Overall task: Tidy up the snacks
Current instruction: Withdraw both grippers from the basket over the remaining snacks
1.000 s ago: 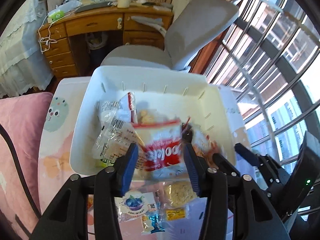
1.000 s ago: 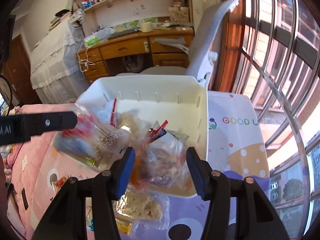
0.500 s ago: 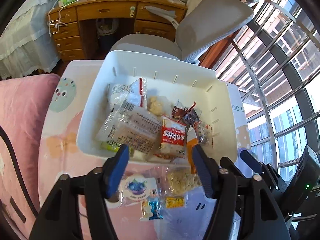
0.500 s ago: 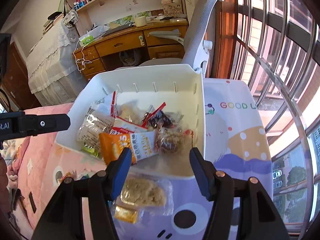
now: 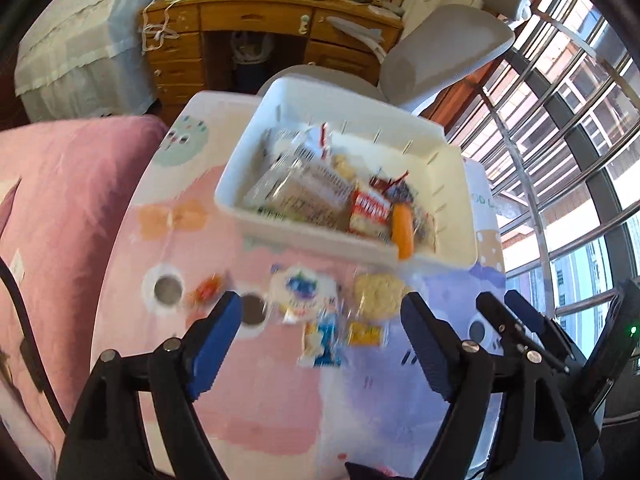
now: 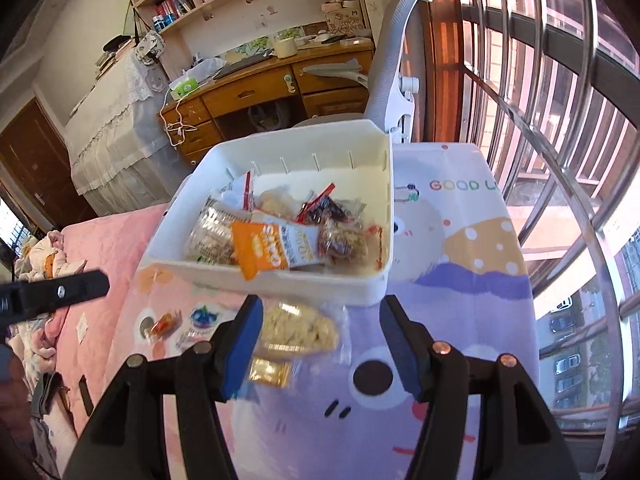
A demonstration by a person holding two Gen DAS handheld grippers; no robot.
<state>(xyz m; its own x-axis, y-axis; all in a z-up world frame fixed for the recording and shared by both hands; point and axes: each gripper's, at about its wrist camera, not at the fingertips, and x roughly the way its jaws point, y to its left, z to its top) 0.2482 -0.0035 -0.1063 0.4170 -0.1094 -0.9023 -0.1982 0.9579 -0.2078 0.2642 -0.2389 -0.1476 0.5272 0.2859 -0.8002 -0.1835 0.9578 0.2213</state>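
A white bin [image 5: 280, 224] [image 6: 280, 280] on the patterned table holds several snack packets, among them an orange oats pack [image 6: 268, 250] and a red-and-white pack [image 5: 370, 214]. In front of the bin lie loose snacks: a round cracker pack [image 5: 378, 290] [image 6: 298, 330], a blueberry pack [image 5: 300, 286] [image 6: 202, 316], a blue-and-white pack [image 5: 322, 338], a yellow pack [image 5: 366, 334] [image 6: 270, 372] and a small orange candy [image 5: 206, 290] [image 6: 162, 326]. My left gripper [image 5: 322, 336] is open and empty above the loose snacks. My right gripper [image 6: 320, 340] is open and empty over the cracker pack.
A grey office chair [image 5: 436, 52] stands behind the table, with a wooden desk [image 6: 256, 88] further back. A pink bed cover [image 5: 60, 184] lies to the left. Barred windows [image 6: 560, 120] run along the right. The right gripper's body [image 5: 560, 340] shows at the left view's right edge.
Both grippers let go of their snack packets into the bin, opened wide and pulled back toward me. The loose snacks in front of the bin came into view.
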